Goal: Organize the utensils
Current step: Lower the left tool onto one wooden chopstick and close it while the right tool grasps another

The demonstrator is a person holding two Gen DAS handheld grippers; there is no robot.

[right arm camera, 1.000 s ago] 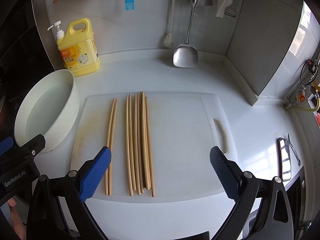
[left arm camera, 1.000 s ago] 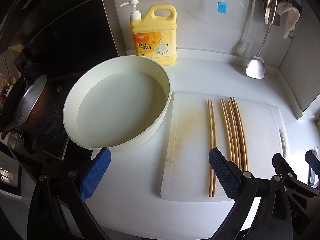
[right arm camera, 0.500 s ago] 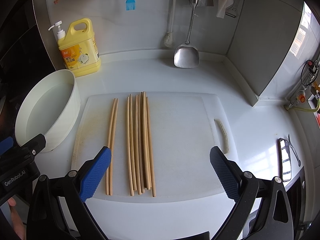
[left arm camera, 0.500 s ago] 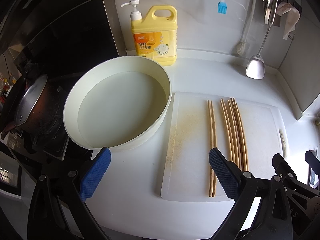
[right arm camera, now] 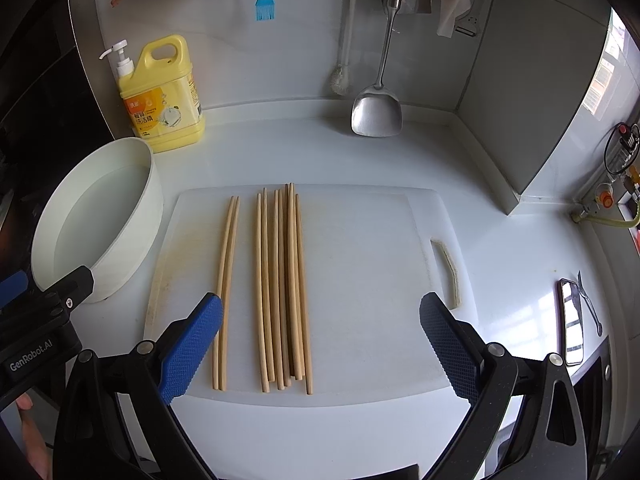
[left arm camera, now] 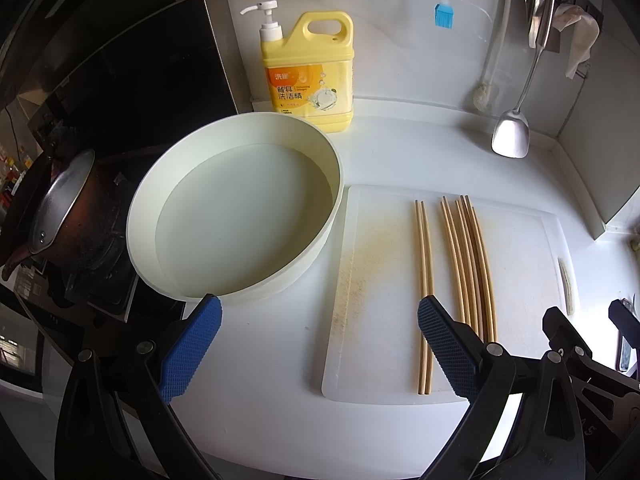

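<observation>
Several wooden chopsticks lie lengthwise on a white cutting board: a separate pair on the left and a bundle beside it. In the left wrist view the pair and bundle lie on the board. My right gripper is open and empty, hovering over the board's near edge above the chopsticks' near ends. My left gripper is open and empty, over the counter between the white basin and the board.
A yellow detergent bottle stands at the back wall. A metal spatula, a brush and a blue silicone brush hang on the wall. A dark pot sits on the stove at left. A phone lies at right.
The right wrist view has shifted very slightly; both grippers stay open and nothing on the board has moved.
</observation>
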